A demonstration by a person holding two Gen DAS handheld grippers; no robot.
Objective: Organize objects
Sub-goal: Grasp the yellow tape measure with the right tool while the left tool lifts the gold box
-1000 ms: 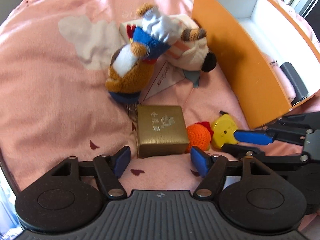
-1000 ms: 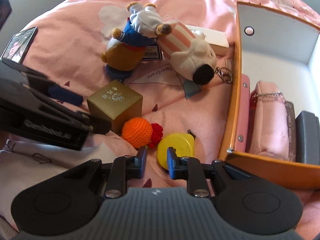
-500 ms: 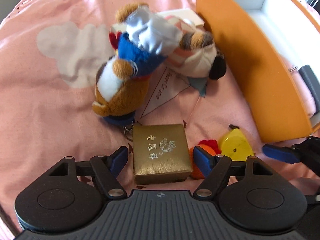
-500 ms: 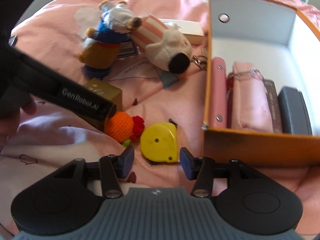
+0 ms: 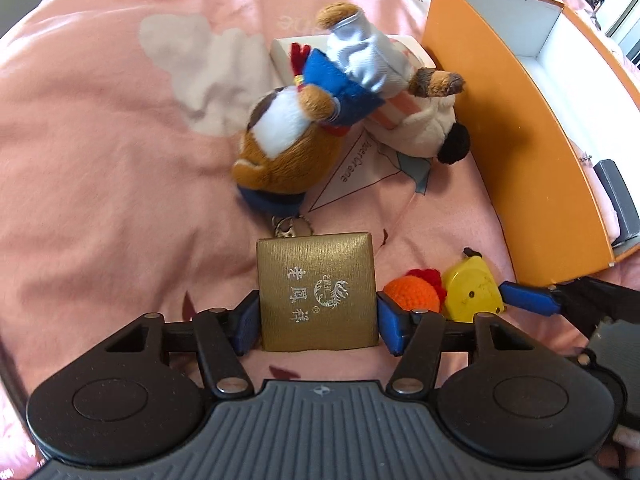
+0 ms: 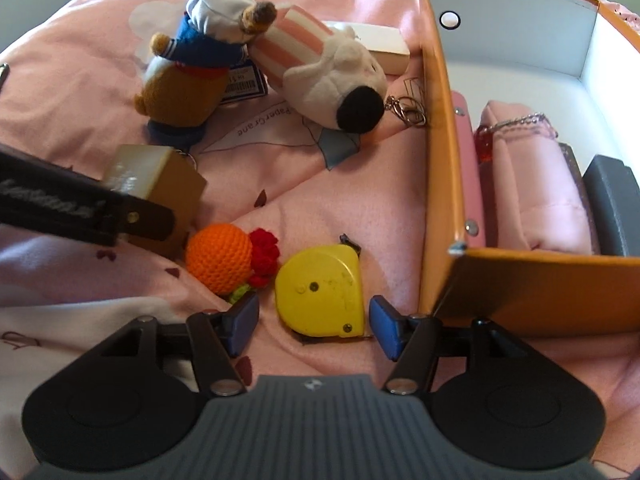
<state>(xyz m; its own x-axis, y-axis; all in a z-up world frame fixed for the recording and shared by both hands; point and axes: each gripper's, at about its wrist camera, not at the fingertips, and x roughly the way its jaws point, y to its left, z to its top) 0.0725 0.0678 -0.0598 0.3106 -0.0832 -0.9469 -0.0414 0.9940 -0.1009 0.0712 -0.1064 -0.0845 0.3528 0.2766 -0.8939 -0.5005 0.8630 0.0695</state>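
A gold gift box (image 5: 316,292) lies on the pink bedspread. My left gripper (image 5: 318,326) straddles it with its jaws closing, and both blue pads touch the box's sides. Next to the box sit an orange crochet ball (image 6: 220,256) and a yellow tape measure (image 6: 320,292). My right gripper (image 6: 314,326) hangs over the tape measure. Its jaws are opening, and the tape measure lies between the fingers with a gap on each side. The open orange storage box (image 6: 440,160) stands just right of it.
A plush bear (image 5: 288,148) and a striped white plush (image 6: 332,80) lie beyond, over a flat white box (image 6: 380,48). Inside the storage box are a pink pouch (image 6: 536,192), a pink wallet (image 6: 466,168) and a dark grey case (image 6: 612,200).
My left gripper came down over the gold box and its jaws narrowed onto it. My right gripper went from shut to open around the tape measure.
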